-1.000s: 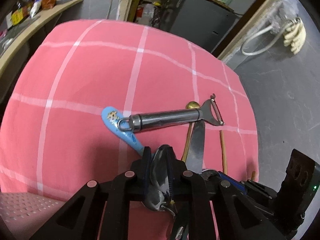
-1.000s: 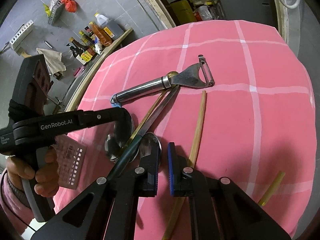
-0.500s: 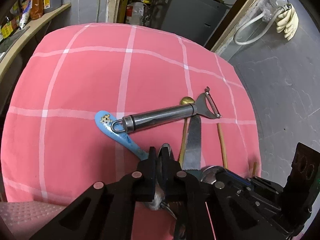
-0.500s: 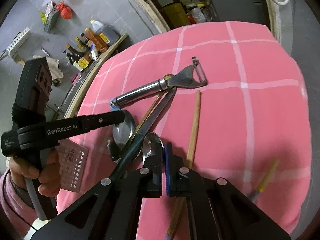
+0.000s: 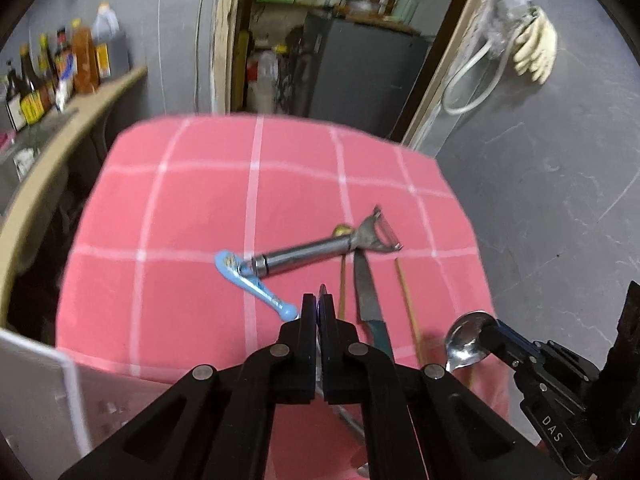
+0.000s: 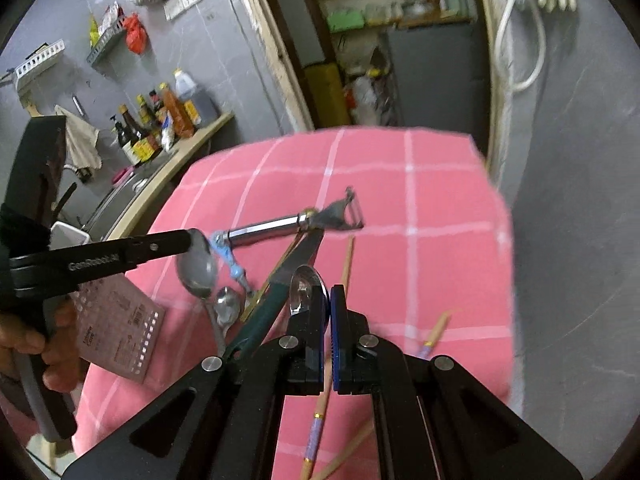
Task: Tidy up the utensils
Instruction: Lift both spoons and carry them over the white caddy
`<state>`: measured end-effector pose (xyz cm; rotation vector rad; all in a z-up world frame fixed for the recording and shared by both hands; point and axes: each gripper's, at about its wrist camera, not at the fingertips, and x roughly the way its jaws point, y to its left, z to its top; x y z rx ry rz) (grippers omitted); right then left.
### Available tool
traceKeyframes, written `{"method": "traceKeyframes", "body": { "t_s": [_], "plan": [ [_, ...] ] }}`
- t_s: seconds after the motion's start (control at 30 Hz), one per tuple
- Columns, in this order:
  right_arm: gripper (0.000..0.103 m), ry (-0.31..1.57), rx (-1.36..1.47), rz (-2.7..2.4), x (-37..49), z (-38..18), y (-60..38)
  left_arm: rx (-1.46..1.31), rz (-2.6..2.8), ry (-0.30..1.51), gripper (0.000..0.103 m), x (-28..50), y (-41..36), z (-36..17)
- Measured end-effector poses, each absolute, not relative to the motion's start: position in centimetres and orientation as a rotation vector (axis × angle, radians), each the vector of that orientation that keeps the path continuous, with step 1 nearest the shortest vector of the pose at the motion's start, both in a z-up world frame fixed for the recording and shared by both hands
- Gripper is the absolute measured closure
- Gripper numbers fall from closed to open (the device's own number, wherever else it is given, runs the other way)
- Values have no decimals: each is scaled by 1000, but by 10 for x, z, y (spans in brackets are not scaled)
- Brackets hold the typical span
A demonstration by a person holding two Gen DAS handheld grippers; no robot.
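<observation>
The left gripper [image 5: 319, 312] has its fingers pinched tight on a steel spoon [image 6: 198, 266], seen from the right wrist with its bowl jutting past the fingertips above the pink checked desk [image 5: 192, 216]. The right gripper [image 6: 329, 300] has its fingers clamped narrow on a second steel spoon [image 6: 306, 286], bowl up. Taking the steel peeler [image 5: 320, 250] as landmark: a blue-handled spoon [image 5: 256, 286] pokes from under its ring end, a green-handled knife [image 5: 370, 304] runs from below its head toward the camera, and a chopstick [image 5: 406, 296] lies just right of the knife.
</observation>
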<state>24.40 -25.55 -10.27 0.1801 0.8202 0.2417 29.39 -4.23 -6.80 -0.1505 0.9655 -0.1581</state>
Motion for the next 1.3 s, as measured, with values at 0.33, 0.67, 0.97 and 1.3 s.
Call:
{"method": "traceKeyframes", "body": {
  "t_s": [0.33, 0.67, 0.97, 1.3],
  "plan": [
    [100, 635, 51, 124, 210, -19, -249, -128, -145, 766, 101, 267, -31, -2],
    [100, 428, -8, 155, 184, 71, -208, -100, -55, 535, 101, 226, 24, 80],
    [100, 299, -83, 275, 184, 116, -113, -38, 120, 408, 101, 190, 92, 116],
    [100, 342, -236, 330, 176, 77, -45, -20, 140, 409, 101, 170, 108, 70]
  ]
}}
